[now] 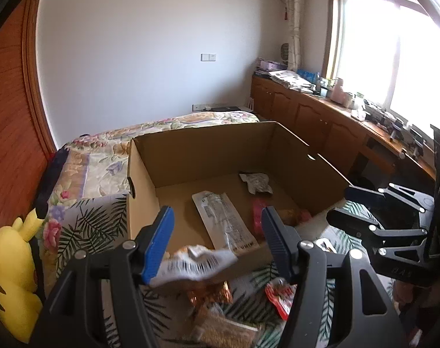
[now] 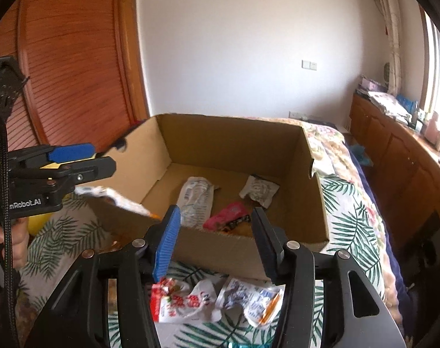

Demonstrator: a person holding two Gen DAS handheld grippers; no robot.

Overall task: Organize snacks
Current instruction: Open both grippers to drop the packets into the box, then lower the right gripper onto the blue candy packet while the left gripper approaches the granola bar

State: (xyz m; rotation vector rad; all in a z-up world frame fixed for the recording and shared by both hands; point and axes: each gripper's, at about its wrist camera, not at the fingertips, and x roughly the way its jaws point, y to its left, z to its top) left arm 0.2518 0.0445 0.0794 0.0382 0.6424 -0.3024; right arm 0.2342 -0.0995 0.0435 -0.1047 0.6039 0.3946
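An open cardboard box (image 1: 144,174) (image 2: 307,156) stands on the bed, holding a long clear packet (image 1: 224,223) (image 2: 196,200), a crumpled white wrapper (image 1: 256,182) (image 2: 259,190) and a pink packet (image 2: 227,216). My left gripper (image 1: 217,240) (image 2: 104,162) is open; a white snack packet (image 1: 195,265) (image 2: 115,198) is blurred just below its fingers, at the box's near edge, apparently loose. My right gripper (image 2: 215,240) (image 1: 338,206) is open and empty above a red-and-white snack bag (image 2: 182,301) and a white-blue packet (image 2: 252,298) lying on the bed.
A copper foil packet (image 1: 211,295), a red packet (image 1: 281,295) and a tan packet (image 1: 228,330) lie on the leaf-print bedspread (image 2: 347,220). A yellow plush toy (image 1: 11,272) sits at left. A wooden wardrobe (image 2: 75,58) stands behind and cabinets (image 1: 321,116) with clutter line the window side.
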